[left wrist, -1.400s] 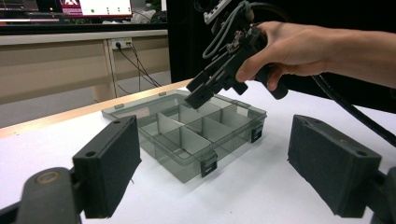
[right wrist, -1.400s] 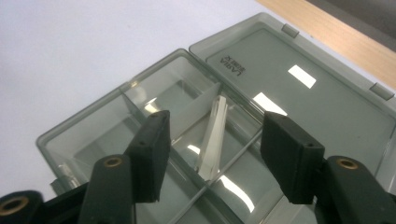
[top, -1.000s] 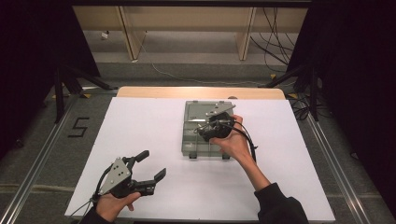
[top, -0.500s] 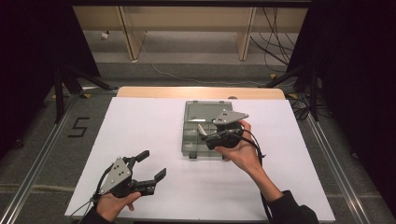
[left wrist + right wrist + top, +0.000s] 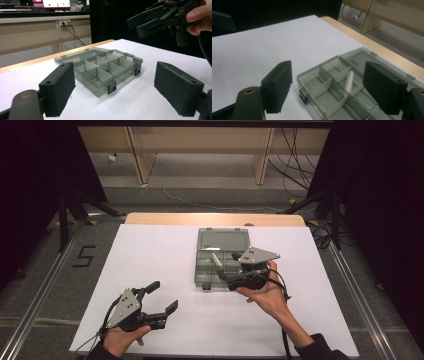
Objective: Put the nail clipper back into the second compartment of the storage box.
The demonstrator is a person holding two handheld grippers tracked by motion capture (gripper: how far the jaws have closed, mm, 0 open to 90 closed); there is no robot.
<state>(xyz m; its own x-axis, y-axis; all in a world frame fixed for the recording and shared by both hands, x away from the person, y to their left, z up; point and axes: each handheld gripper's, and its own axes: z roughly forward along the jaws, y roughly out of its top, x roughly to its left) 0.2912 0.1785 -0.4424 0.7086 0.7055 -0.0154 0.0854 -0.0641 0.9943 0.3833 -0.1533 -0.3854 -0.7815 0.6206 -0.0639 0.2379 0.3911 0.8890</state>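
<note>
My right claw [image 5: 231, 281] has pulled back toward the frame's lower edge, jaws wide, off the open smoky-grey plastic compartment box [image 5: 220, 257] at centre of the white tabletop [image 5: 150, 255]. My left claw [image 5: 162, 299] stays wide, lower left.

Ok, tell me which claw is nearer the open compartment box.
Right. The right claw hangs over the compartment box's near right edge; the left claw sits well off, toward the table's near left corner.

High view overhead, two gripper views low at the table.
All share the compartment box [image 5: 221, 257] [image 5: 100, 70] [image 5: 342, 85]; right gripper view nearest, probably just above it.
</note>
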